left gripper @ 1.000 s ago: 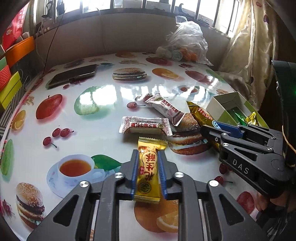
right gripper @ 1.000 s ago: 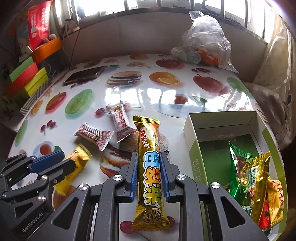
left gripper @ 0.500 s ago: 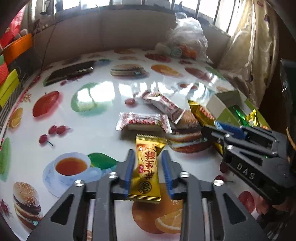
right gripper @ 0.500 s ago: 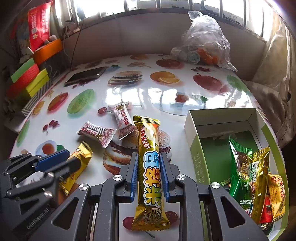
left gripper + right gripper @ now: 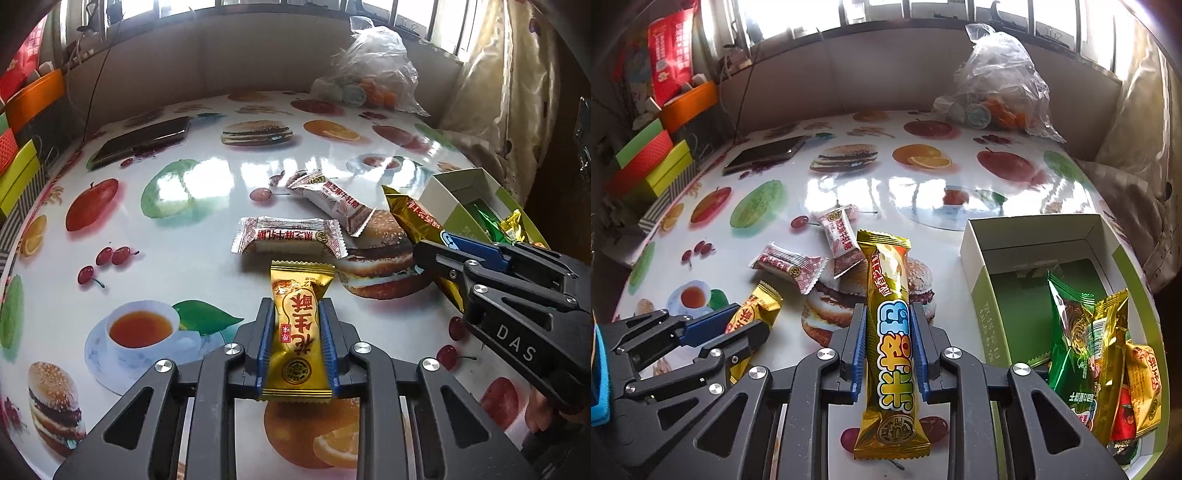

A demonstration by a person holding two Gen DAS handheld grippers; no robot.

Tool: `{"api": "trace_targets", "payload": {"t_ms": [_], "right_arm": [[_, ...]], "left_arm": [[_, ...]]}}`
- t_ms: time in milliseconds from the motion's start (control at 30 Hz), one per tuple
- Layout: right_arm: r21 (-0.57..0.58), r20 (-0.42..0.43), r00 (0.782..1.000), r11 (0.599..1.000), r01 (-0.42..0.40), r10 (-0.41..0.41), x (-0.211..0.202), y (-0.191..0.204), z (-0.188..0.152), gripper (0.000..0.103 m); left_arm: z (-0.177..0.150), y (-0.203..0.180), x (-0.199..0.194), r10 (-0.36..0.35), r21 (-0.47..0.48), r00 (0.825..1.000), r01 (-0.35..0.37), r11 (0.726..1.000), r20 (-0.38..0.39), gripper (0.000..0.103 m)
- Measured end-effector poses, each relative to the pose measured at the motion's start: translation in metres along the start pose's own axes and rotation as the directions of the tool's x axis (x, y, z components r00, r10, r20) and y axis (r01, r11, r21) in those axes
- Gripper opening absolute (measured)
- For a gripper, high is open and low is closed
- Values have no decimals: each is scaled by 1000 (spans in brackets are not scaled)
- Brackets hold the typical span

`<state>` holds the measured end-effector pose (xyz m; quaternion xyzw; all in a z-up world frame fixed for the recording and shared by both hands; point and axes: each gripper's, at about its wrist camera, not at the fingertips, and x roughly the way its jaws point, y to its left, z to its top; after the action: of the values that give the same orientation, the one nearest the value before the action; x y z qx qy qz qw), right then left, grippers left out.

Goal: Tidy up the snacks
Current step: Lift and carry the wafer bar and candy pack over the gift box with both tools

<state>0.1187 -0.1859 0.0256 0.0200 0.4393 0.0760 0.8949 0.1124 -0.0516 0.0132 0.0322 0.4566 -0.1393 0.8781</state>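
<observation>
My left gripper [image 5: 296, 302] points down at the fruit-print table, its jaws closing, with the blue pads pressing the sides of a small gold snack [image 5: 300, 332]. In the right wrist view the same left gripper [image 5: 750, 321] and small gold snack [image 5: 753, 314] appear at lower left. My right gripper [image 5: 887, 306] is shut on a long gold bar [image 5: 890, 332], beside a green open box [image 5: 975, 266] holding a green packet [image 5: 1071, 332] and gold packets. Two white-and-red snacks [image 5: 290, 236] [image 5: 332, 199] lie on the table ahead.
A black phone [image 5: 144, 142] lies at the far left of the table. At the back right sits a clear plastic bag [image 5: 373, 74] of goods. Coloured boxes [image 5: 653, 162] are stacked along the left edge. A curtain [image 5: 491, 92] hangs at the right.
The left jaws spread apart around the small gold snack half a second ago and have come back together on it. The right gripper and its long bar have stayed still.
</observation>
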Motion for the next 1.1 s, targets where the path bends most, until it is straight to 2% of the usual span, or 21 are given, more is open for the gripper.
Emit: {"api": "trace_targets", "payload": {"t_ms": [700, 1100], "right_arm": [[7, 54, 998, 1000, -18, 18, -32, 1, -3, 22], [44, 87, 996, 999, 8, -12, -63, -14, -4, 22]], "left_arm": [[9, -8, -34, -10, 3, 997, 10, 1000, 79, 24], [22, -27, -45, -63, 21, 994, 61, 998, 92, 24]]}}
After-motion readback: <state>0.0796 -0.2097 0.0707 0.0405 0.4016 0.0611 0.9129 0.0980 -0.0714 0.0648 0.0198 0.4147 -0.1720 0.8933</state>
